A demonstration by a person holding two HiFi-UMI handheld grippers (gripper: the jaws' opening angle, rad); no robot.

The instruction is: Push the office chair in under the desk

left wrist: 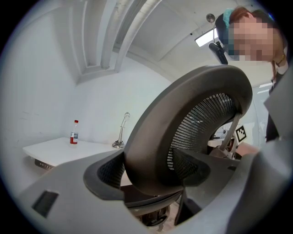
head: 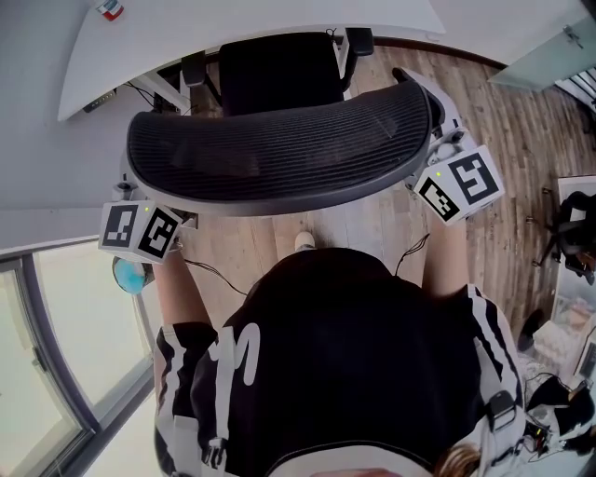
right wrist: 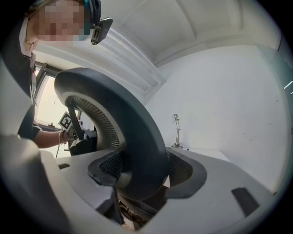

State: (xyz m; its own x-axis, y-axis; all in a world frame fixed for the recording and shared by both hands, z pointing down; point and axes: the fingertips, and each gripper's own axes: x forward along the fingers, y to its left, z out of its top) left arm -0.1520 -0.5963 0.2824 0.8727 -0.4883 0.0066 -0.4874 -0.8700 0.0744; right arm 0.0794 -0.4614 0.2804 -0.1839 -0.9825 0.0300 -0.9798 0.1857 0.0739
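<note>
Office chair (head: 279,154) backrest held by left gripper (left wrist: 151,183), right gripper (right wrist: 137,178); bottle (left wrist: 73,132) on desk (left wrist: 55,153)

Wide curved chair (head: 279,158) back blocked the way forward to the desk (head: 261,19). The jaws of the left gripper (left wrist: 153,170) and the right gripper (right wrist: 144,171) were each filled by an end of the chair back. Right of the chair, bare wood floor (head: 503,130) lay open; left of it, a wall (head: 47,186) stood close.
</note>
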